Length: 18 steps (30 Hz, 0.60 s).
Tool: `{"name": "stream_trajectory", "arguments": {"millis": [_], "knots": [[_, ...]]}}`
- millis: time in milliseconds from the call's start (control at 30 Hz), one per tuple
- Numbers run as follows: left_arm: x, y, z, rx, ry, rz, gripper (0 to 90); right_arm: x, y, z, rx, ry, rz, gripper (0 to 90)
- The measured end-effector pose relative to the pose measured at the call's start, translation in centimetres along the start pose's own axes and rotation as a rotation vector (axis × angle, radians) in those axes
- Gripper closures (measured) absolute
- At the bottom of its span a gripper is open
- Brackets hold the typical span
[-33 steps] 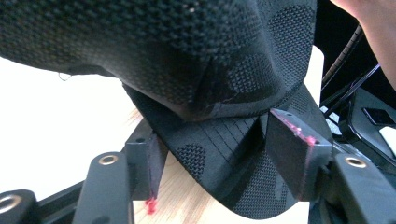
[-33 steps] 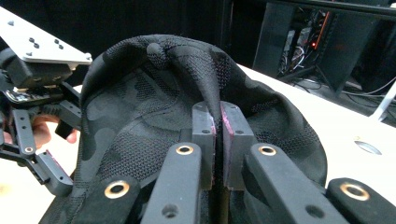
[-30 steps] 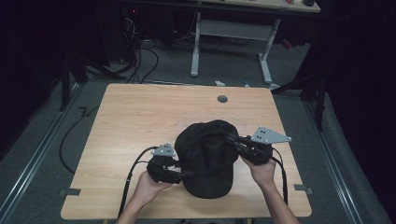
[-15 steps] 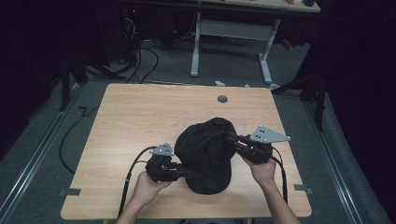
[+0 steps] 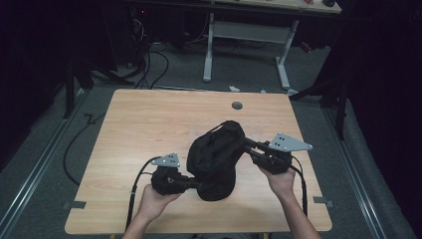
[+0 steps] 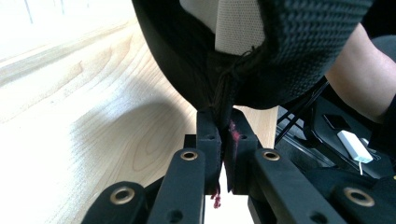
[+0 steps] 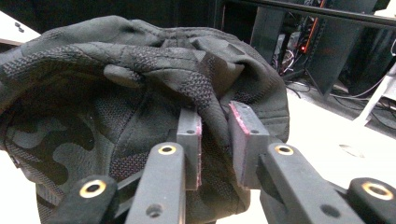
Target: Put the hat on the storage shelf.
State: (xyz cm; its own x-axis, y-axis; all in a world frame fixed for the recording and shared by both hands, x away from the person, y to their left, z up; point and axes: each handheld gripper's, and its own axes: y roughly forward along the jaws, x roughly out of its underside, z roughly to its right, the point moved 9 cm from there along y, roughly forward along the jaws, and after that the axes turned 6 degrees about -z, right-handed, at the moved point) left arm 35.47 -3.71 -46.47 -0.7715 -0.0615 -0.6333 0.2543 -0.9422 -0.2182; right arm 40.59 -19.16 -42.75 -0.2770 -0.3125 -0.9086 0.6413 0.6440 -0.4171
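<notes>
A black cap (image 5: pixel 215 158) with mesh and camouflage panels is held up off the wooden table (image 5: pixel 149 124), tilted on its side. My left gripper (image 5: pixel 195 184) is at the cap's near lower edge, shut on a pinched fold of its rim (image 6: pixel 223 100). In the left gripper view a pale lining (image 6: pixel 236 25) shows inside the cap. My right gripper (image 5: pixel 247 145) is at the cap's right side, its jaws closed on a ridge of crown fabric (image 7: pixel 212 119). The cap (image 7: pixel 126 84) spreads wide across the right gripper view.
A small round grey grommet (image 5: pixel 237 105) sits in the table near its far edge. A white desk frame (image 5: pixel 249 45) and cables (image 5: pixel 149 64) lie on the floor beyond the table. A person's forearm (image 6: pixel 359 74) shows at the right of the left gripper view.
Both grippers have lifted and tipped the cap: it lay flat and wide on the table, and now it stands bunched and tilted, raised toward the far right.
</notes>
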Motion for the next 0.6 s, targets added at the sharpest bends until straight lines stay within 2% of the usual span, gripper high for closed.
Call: {"name": "stream_trajectory", "arguments": {"millis": [33,100,133,167,200,467,567,600], "knots": [[0.0,-0.1,0.1,0.002,0.005,0.004,86.0,0.0,0.0,0.0,0.0,0.0,0.0,73.6],[-0.1,-0.3,0.3,0.006,0.012,0.012,86.2,0.0,-0.1,0.2,-0.003,0.022,0.005,65.7],[-0.2,-0.4,0.3,0.006,0.013,0.018,86.2,0.0,-0.1,0.2,-0.003,0.022,0.005,65.7],[-0.1,-0.5,0.3,-0.005,0.026,0.022,86.2,0.1,-0.3,0.4,-0.004,0.033,0.007,59.5],[-0.1,-0.6,0.3,-0.011,0.034,0.022,86.2,0.2,-0.3,0.5,-0.004,0.037,0.002,57.8],[-0.2,-0.7,-0.1,-0.051,0.054,0.039,86.2,1.6,-1.0,1.1,0.012,0.065,-0.003,50.2],[-0.5,-0.9,-0.1,-0.059,0.061,0.052,86.2,2.5,-1.1,1.4,0.017,0.077,-0.02,48.0],[-0.8,-1.1,0.1,-0.065,0.07,0.064,86.2,3.4,-1.0,1.5,0.023,0.087,-0.043,46.7]]}}
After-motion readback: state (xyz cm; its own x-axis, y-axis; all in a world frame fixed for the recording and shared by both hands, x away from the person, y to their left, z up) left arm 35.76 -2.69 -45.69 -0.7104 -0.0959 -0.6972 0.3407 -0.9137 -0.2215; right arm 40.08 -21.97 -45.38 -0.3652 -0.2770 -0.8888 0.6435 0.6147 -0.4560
